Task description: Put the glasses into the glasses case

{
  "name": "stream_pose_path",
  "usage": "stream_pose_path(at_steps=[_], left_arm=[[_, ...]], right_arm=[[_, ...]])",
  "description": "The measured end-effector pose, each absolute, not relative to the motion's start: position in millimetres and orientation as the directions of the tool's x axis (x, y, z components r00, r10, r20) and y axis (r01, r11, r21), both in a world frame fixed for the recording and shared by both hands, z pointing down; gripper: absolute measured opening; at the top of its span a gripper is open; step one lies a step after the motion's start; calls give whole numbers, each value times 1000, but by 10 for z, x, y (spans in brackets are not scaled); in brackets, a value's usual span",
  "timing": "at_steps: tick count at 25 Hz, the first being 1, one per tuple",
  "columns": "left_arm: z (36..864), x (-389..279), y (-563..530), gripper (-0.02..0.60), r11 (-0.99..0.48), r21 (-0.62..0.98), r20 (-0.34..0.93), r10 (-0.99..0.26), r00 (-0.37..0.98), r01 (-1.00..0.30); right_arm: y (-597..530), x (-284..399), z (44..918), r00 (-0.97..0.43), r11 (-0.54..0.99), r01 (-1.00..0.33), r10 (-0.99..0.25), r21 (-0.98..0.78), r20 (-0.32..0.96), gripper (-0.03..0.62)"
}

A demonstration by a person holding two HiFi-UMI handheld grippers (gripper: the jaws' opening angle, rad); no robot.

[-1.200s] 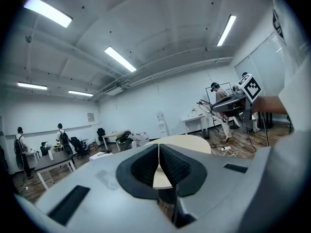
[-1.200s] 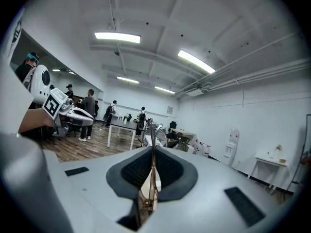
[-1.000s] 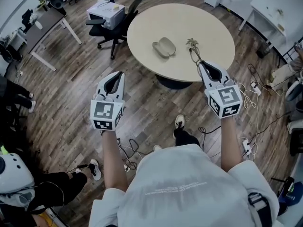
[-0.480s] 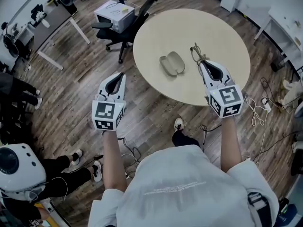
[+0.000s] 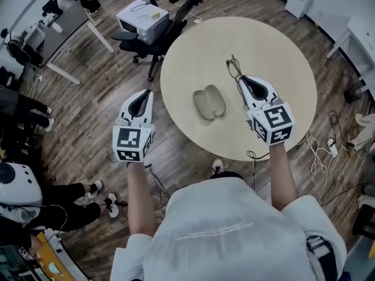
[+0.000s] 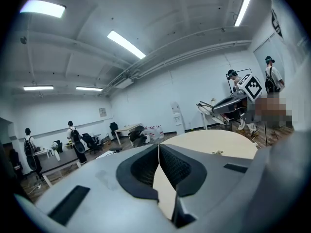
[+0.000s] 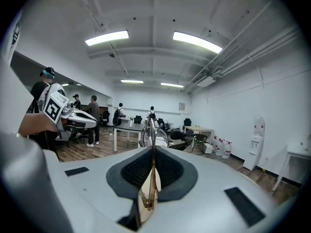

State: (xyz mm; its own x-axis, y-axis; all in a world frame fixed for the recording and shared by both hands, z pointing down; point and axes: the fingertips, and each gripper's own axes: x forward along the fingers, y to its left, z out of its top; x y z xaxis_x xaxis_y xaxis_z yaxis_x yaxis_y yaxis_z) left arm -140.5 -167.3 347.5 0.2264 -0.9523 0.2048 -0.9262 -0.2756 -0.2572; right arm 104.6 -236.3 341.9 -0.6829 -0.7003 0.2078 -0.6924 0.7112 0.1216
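Observation:
A beige glasses case lies open on the round beige table, near its front-left part. My right gripper hovers over the table just right of the case, shut on the glasses, which stick out past its tips. In the right gripper view the thin frame is pinched upright between the pads. My left gripper hangs over the wooden floor left of the table edge, jaws shut with nothing in them; its pads meet at the tips.
A black office chair and a white box stand beyond the table's left side. Desks and standing people fill the far left. Cables trail on the floor at right. The table edge lies between my two grippers.
The table and case have drawn closer and lower in view. My right gripper with the glasses now sits over the table beside the case. The left gripper has kept its place.

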Motion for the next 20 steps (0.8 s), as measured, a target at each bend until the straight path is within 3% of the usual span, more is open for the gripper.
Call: stream_pose_path(at_steps=[10, 20], left_arm=[[3752, -1428, -2157, 15, -317, -225, 261, -931, 257, -921], [4274, -1769, -2273, 15, -403, -139, 361, -871, 333, -904]], right_arm=[[-2760, 832, 3857, -728, 755, -654, -645, 47, 232, 17], [-2779, 516, 4929, -647, 713, -701, -634, -5, 423, 17]])
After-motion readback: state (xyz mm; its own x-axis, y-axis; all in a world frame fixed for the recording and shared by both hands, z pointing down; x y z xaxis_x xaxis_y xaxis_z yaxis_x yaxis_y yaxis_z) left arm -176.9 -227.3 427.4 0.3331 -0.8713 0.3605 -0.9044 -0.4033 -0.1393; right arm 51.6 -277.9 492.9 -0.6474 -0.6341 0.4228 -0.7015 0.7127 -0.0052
